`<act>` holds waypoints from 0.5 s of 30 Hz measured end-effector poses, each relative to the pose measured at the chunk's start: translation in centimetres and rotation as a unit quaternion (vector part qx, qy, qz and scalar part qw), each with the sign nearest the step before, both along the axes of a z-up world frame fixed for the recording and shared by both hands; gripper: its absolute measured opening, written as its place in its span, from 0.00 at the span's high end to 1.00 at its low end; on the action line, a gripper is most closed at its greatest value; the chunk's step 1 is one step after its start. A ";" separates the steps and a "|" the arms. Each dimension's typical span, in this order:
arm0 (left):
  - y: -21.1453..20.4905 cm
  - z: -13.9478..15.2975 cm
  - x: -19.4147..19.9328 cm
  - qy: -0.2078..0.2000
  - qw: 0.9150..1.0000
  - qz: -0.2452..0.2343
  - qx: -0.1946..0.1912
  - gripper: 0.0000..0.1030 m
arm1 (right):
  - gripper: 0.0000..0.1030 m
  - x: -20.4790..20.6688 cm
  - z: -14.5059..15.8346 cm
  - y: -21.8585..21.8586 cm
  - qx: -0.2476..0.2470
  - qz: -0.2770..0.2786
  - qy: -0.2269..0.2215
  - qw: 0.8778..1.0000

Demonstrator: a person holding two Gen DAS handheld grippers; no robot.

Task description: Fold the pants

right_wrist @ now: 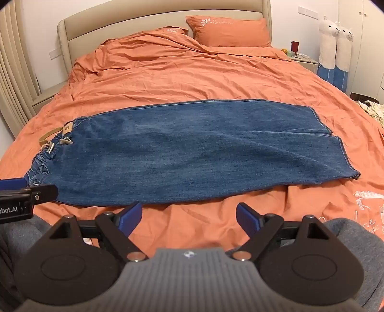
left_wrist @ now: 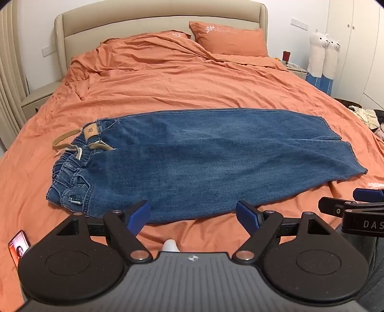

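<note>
Left gripper (left_wrist: 193, 216) and right gripper (right_wrist: 188, 216): jaws spread wide, nothing between them, both above the bed's (left_wrist: 168, 79) near edge. Jeans (left_wrist: 204, 153) lie flat across the bed, waistband left, legs stacked. Phone (left_wrist: 19, 244) at the near-left edge, partly hidden.

A wide bed (left_wrist: 168, 79) dressed in rumpled orange bedding is filling the room, its padded beige headboard (left_wrist: 153, 16) leaning against a white wall. An orange pillow (right_wrist: 228, 31) is resting by the headboard. Pale curtains (left_wrist: 9, 79) are hanging left; two alpaca plush toys (right_wrist: 336, 43) are standing right, beside a nightstand (right_wrist: 302, 60) and white wardrobe doors (left_wrist: 355, 48)
</note>
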State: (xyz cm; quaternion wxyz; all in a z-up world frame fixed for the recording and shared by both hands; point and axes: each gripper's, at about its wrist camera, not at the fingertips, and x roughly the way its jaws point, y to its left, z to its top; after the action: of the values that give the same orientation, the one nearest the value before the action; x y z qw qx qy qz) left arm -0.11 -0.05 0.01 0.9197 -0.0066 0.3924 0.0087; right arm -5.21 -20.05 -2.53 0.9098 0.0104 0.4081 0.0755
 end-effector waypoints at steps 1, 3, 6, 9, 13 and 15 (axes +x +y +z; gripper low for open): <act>0.0 0.0 0.0 0.001 1.000 0.001 0.001 0.08 | 0.20 0.0 0.0 0.0 0.002 0.000 0.000 1.000; 0.0 0.0 0.0 0.002 1.000 0.001 0.003 0.08 | 0.20 0.0 0.0 -0.1 0.002 0.000 0.000 1.000; 0.2 -0.1 0.0 0.002 1.000 0.001 0.002 0.08 | 0.20 0.1 -0.1 -0.3 0.003 -0.001 0.001 1.000; 0.0 -0.1 -0.3 0.002 1.000 0.002 0.002 0.08 | 0.20 -0.1 0.3 0.2 -0.001 0.002 -0.003 1.000; 0.2 0.0 -0.2 0.007 1.000 0.003 -0.004 0.08 | 0.21 0.2 0.5 0.2 0.000 0.001 -0.002 1.000; 0.1 0.0 -0.2 0.007 1.000 0.002 -0.002 0.08 | 0.20 0.4 0.6 0.2 -0.001 0.001 -0.002 1.000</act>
State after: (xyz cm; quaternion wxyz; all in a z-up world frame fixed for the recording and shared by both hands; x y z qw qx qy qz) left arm -0.33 0.07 0.02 0.9170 -0.0090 0.3986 0.0100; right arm -4.80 -19.83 -1.92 0.9103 0.0092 0.4067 0.0760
